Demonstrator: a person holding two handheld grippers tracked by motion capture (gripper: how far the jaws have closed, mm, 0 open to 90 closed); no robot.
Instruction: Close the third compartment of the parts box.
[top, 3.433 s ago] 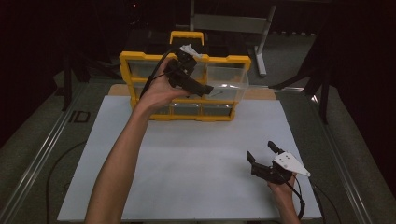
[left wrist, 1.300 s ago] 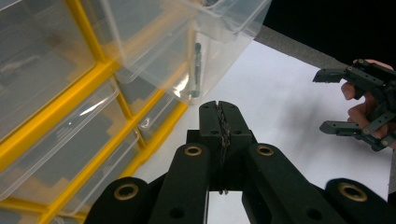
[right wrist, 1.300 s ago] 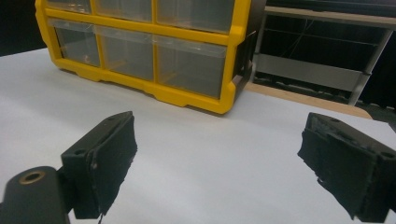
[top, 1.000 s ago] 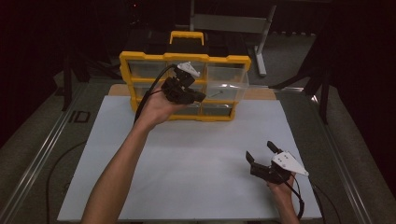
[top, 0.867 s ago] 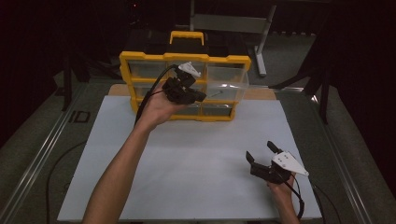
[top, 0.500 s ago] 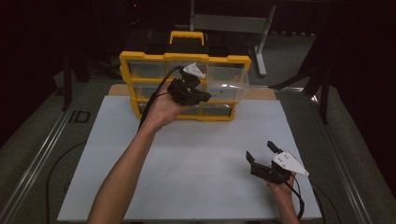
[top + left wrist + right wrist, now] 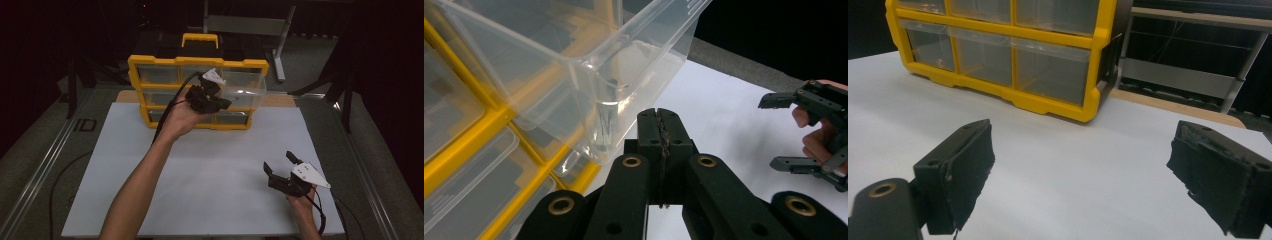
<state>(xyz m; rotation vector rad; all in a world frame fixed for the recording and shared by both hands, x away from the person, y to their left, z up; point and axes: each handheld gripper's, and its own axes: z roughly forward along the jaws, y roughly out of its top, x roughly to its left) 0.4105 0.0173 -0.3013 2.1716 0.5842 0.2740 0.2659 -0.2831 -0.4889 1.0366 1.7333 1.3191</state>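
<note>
A yellow drawer organizer (image 7: 150, 112) with clear drawers stands at the back of the white table (image 7: 100, 165). One clear drawer (image 7: 247, 90) on its top right sticks out toward me; a few thin dark parts (image 7: 606, 127) lie in the drawer (image 7: 574, 60). My left gripper (image 7: 226, 105) is held up just under that drawer's front corner. Its jaws (image 7: 659, 122) are shut together with nothing between them. My right gripper (image 7: 279, 162) rests near the front right of the table, open and empty, its pads (image 7: 965, 175) wide apart and pointing at the organizer (image 7: 1058, 107).
A metal frame (image 7: 245, 22) stands behind the organizer in the dark. A metal rail (image 7: 45, 170) runs along the table's left side. The right gripper (image 7: 806, 130) also shows far off in the left gripper view, over bare white surface (image 7: 1058, 165).
My left hand has drifted a little to the right in front of the organizer, its jaws staying shut. The right gripper has not moved.
</note>
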